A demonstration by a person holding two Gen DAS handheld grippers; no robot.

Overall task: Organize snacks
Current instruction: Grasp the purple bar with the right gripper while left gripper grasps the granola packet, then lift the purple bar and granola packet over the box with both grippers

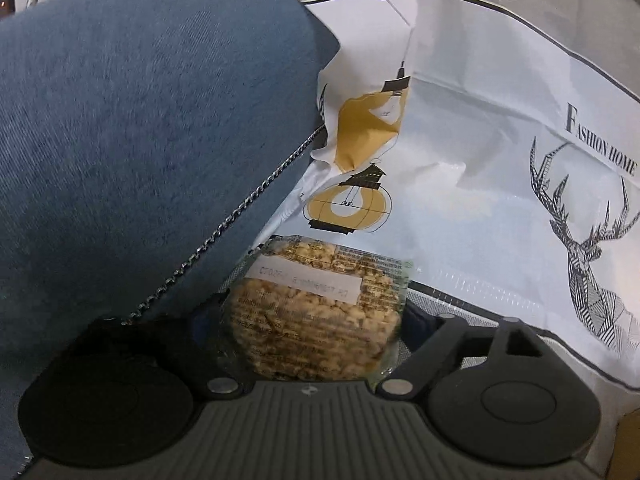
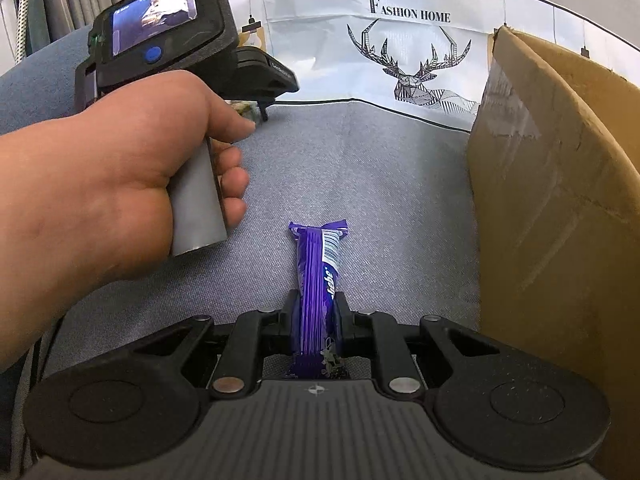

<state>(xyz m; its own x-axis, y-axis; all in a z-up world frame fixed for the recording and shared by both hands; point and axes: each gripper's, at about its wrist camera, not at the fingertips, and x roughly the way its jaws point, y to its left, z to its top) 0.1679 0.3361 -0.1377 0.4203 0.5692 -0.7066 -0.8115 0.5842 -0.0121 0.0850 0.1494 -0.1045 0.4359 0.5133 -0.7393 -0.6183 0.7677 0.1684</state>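
A round nut-cracker packet [image 1: 312, 316] in a clear wrapper with a white label sits between the jaws of my left gripper [image 1: 316, 314]. The widely spread pads touch both sides of the packet, which lies low against a white cushion. My right gripper [image 2: 316, 312] is shut on a purple snack bar [image 2: 320, 264] that points forward over the grey-blue sofa seat [image 2: 360, 184]. In the right wrist view a person's hand [image 2: 120, 168] holds the left gripper's handle at the left, and the packet [image 2: 244, 108] peeks out beneath that tool.
A white cushion [image 1: 500, 160] printed with a deer and lamps stands behind the packet. A blue denim cushion with a metal chain [image 1: 140, 140] crowds the left. An open cardboard box [image 2: 560, 200] stands on the sofa at the right.
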